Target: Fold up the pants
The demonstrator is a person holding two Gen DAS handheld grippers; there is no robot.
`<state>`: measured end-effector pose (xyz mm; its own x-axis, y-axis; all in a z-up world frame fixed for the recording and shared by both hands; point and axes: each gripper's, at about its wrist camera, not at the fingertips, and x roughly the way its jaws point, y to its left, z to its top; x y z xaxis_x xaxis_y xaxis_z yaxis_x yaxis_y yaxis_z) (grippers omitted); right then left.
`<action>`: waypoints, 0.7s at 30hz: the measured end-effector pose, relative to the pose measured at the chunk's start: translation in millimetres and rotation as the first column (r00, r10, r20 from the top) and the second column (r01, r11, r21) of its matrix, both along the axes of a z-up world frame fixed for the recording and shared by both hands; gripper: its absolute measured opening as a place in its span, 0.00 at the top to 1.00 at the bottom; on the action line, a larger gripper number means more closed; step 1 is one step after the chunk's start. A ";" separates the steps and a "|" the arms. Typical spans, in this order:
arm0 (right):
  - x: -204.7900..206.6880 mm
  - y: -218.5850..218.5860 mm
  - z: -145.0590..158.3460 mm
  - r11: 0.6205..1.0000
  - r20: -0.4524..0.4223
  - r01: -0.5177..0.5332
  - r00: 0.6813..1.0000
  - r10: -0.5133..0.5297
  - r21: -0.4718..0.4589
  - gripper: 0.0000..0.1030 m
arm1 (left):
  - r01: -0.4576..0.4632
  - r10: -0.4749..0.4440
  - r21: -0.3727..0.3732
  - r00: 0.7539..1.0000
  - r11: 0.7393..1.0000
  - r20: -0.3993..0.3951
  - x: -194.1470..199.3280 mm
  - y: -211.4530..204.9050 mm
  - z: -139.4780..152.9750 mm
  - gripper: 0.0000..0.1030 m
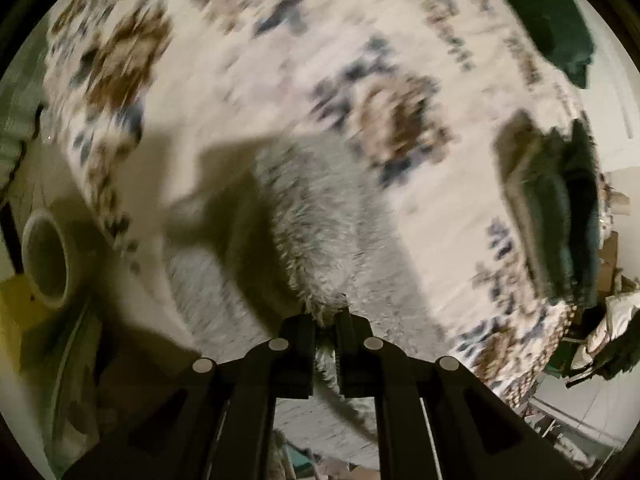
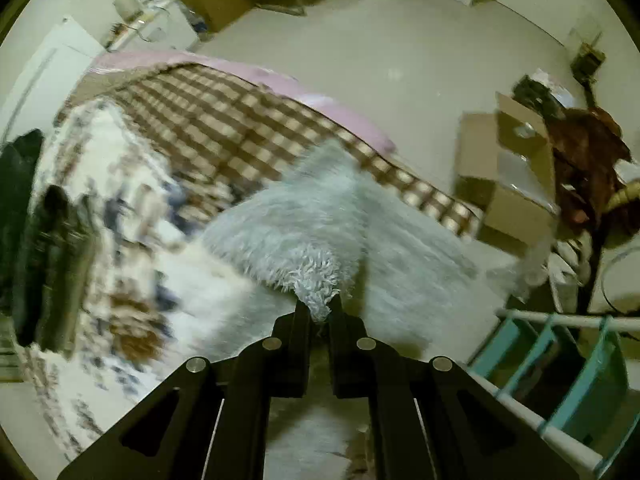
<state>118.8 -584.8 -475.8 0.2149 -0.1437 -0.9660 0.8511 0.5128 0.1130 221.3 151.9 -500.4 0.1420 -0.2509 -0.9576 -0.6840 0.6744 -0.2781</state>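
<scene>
Through my left wrist camera, my left gripper (image 1: 329, 316) is pinching the fluffy grey pants (image 1: 320, 216), which are spreading over the floral bedspread (image 1: 248, 60). Through my right wrist camera, my right gripper (image 2: 320, 312) is clamping another edge of the pants (image 2: 304, 224), near the checked blanket (image 2: 224, 128).

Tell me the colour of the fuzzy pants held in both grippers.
Pale grey-blue, plain and shaggy. The fuzzy pants show best in the right wrist view.

Home bedroom; bed (image 2: 224, 120) with floral blanket (image 1: 240, 40); cardboard boxes (image 2: 508, 184) on floor (image 2: 400, 60).
</scene>
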 end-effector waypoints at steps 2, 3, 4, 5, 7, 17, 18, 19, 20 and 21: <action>-18.4 -4.1 -20.6 1.000 -0.035 0.020 0.999 -0.020 0.006 0.93 | -0.009 0.010 0.005 0.999 1.000 -0.036 -15.3 0.4 -21.3 0.95; -27.7 -7.4 -32.3 0.999 -0.055 0.037 0.998 -0.036 0.013 0.93 | -0.011 0.013 0.020 0.998 1.000 -0.057 -24.0 0.0 -34.4 0.95; -35.4 -10.8 -42.5 0.999 -0.074 0.051 0.996 -0.050 0.018 0.93 | -0.010 0.012 0.026 0.997 1.000 -0.070 -30.0 -0.6 -44.6 0.95; -42.8 -13.8 -52.8 0.998 -0.088 0.065 0.994 -0.063 0.026 0.93 | -0.009 0.012 0.034 0.996 0.999 -0.086 -35.7 -1.0 -54.9 0.95; -53.9 -18.8 -71.6 0.996 -0.123 0.083 0.989 -0.078 0.035 0.93 | -0.011 0.017 0.049 0.993 0.999 -0.121 -47.9 -1.5 -77.1 0.95; -66.6 -31.4 -126.6 0.989 -0.255 0.057 0.967 -0.019 0.139 0.34 | -0.002 0.009 0.110 0.998 0.994 -0.063 -84.0 -24.3 -67.9 0.77; -66.9 -30.7 -122.2 0.990 -0.246 0.037 0.969 -0.003 0.133 0.33 | 0.027 -0.021 0.138 0.999 0.990 -0.048 -84.6 -33.8 -58.6 0.73; -65.8 -29.4 -115.9 0.993 -0.241 0.007 0.970 0.021 0.116 0.29 | 0.081 -0.079 0.167 0.997 0.983 -0.015 -83.7 -50.5 -46.2 0.66; -63.8 -26.9 -111.1 0.995 -0.241 -0.024 0.969 0.045 0.092 0.25 | 0.120 -0.123 0.192 0.992 0.974 0.003 -82.0 -61.6 -39.3 0.62; -60.2 -23.9 -103.4 0.996 -0.237 -0.071 0.968 0.082 0.054 0.19 | 0.171 -0.181 0.233 0.983 0.957 0.018 -79.5 -79.2 -30.8 0.51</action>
<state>58.7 -608.6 -579.2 -0.0136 -0.0910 -0.9958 0.8144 0.5768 -0.0638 141.8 72.7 -531.1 0.1538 -0.0491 -0.9869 -0.5404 0.8320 -0.1256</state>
